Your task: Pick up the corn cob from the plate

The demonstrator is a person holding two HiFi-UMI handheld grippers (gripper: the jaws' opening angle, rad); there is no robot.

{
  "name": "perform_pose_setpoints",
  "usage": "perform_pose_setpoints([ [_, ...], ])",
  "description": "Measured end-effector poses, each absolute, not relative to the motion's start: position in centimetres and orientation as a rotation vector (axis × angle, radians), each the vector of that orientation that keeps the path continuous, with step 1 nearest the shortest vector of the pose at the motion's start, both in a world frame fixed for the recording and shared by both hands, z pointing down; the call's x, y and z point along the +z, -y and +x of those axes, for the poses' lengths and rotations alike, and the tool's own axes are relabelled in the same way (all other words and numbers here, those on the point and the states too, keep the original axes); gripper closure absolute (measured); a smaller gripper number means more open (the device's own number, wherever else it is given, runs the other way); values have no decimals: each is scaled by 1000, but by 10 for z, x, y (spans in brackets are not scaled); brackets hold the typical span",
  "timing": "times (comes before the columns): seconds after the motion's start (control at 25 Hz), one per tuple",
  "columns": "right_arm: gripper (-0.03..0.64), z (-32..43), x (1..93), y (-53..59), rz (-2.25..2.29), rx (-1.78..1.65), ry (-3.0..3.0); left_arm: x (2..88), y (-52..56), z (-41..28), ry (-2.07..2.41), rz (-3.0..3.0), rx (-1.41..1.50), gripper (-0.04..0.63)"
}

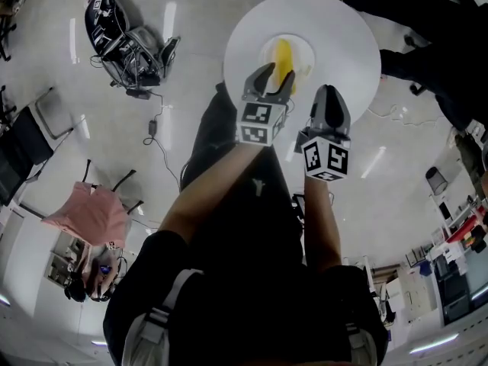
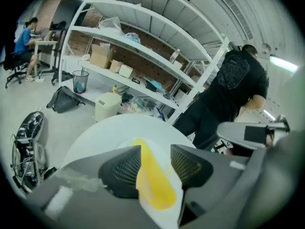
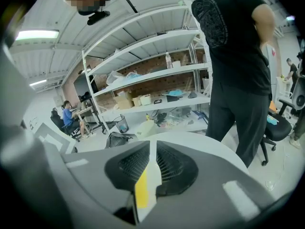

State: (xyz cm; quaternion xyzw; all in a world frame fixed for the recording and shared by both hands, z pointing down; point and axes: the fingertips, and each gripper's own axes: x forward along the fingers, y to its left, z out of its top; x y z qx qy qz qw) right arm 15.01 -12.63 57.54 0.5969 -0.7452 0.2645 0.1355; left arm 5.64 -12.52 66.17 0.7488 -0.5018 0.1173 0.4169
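Yellow against white is what stands out from above: the corn cob [image 1: 284, 63] lies on a small white plate [image 1: 303, 52] near the middle of a round white table [image 1: 343, 29]. Only the head view shows both of my tools at once. My left gripper [image 1: 276, 78] hangs over the plate with its jaws spread to either side of the cob, and my right gripper [image 1: 329, 96] sits just beside it, off the plate's edge.

From the left gripper [image 2: 156, 152] itself I get the close look. The cob [image 2: 152, 180] runs lengthwise down the gap between the two ribbed black pads, with the plate [image 2: 172, 171] showing pale on its right side. The jaws are released and clamp nothing; I cannot tell whether the left pad brushes the cob.

My right gripper [image 3: 152, 149] is clenched on nothing, leaving a thin slit. Through it I see only a sliver of yellow cob [image 3: 141, 190] and a strip of white.

Both gripper views also show what the head view does not: tall white shelves [image 2: 143, 46] full of boxes and a person in black [image 3: 238, 80] standing beside the table.

The cob is smooth, plain yellow, long and blunt-ended; its kernels are too blurred to see.
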Motion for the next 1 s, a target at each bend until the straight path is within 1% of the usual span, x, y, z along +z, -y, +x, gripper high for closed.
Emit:
perform_pose_setpoints([
  [0.16,568,157,575,129,1733,760,2150,678,122,63,1251,1833,335,347],
  [0.36,568,165,578,128,1734,752,2133,698,116,67,1241,1770,368,306],
  [0.88,568,184,587,122,1763,774,2089,733,113,78,1237,1667,453,278],
  [1.0,568,184,588,122,1762,777,2084,732,115,84,1226,1670,458,280],
])
